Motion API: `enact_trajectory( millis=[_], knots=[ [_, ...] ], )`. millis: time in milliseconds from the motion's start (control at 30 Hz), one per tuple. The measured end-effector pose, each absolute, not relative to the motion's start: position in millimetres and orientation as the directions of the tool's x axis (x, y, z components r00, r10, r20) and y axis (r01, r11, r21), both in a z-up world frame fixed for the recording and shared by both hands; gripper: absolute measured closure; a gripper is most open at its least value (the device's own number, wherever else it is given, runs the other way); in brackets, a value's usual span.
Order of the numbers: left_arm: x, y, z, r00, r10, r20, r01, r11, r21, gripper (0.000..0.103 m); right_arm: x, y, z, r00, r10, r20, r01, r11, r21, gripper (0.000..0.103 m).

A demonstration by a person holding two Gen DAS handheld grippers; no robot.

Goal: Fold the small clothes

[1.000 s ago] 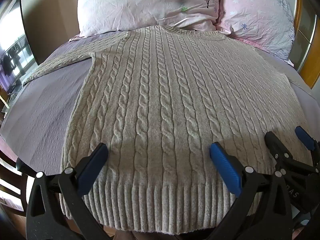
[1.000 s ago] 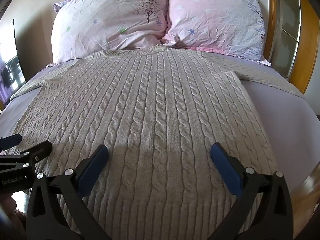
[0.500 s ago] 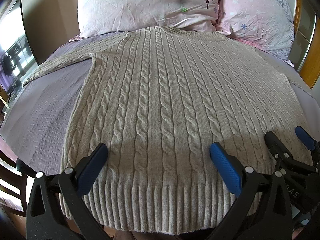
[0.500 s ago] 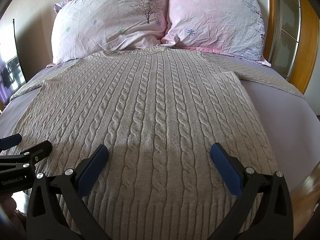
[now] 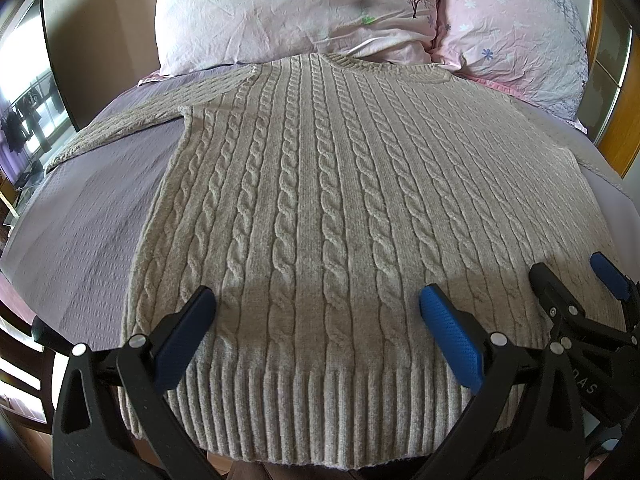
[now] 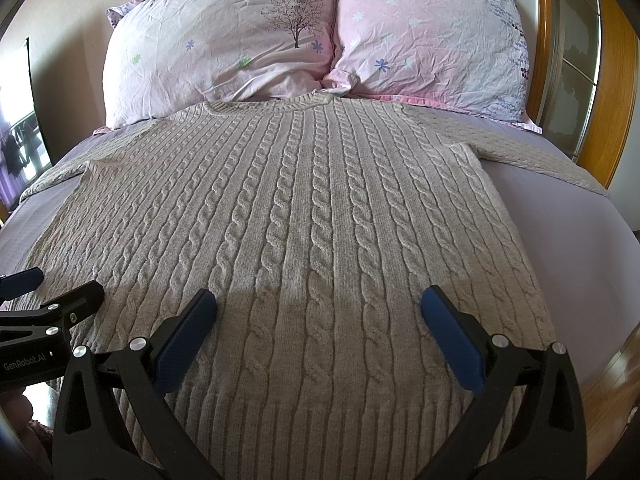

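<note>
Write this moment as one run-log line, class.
phase: pre-grasp | sweater: flat on bed, unfolded | left gripper: open above hem | right gripper: open above hem | pillows: beyond collar

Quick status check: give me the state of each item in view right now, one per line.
sweater: spread flat, unfolded, sleeves out to the sides
left hand-held gripper: open, holding nothing, above the hem
right hand-held gripper: open, holding nothing, above the hem
pillows: propped at the headboard

sweater (image 5: pixel 320 200) sleeve ends cut off; bed (image 6: pixel 580 240) foot hidden beneath it.
</note>
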State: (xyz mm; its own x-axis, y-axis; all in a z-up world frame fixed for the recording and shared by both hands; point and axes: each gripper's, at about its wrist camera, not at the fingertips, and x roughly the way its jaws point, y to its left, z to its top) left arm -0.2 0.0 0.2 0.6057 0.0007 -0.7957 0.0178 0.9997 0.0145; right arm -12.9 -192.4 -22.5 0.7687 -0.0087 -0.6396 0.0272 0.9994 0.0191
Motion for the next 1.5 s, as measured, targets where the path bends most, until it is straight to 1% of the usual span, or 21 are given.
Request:
enact_trajectory(
  millis=[1500],
  knots=[
    [-0.2, -0.1, 0.5, 0.611, 0.001, -0.791, 0.018, 1.000, 0.015, 0.002, -15.1, -192.8, -19.9, 0.778, -0.008, -0.629, 0.026, 0.999, 0.019, 0.001]
  ],
)
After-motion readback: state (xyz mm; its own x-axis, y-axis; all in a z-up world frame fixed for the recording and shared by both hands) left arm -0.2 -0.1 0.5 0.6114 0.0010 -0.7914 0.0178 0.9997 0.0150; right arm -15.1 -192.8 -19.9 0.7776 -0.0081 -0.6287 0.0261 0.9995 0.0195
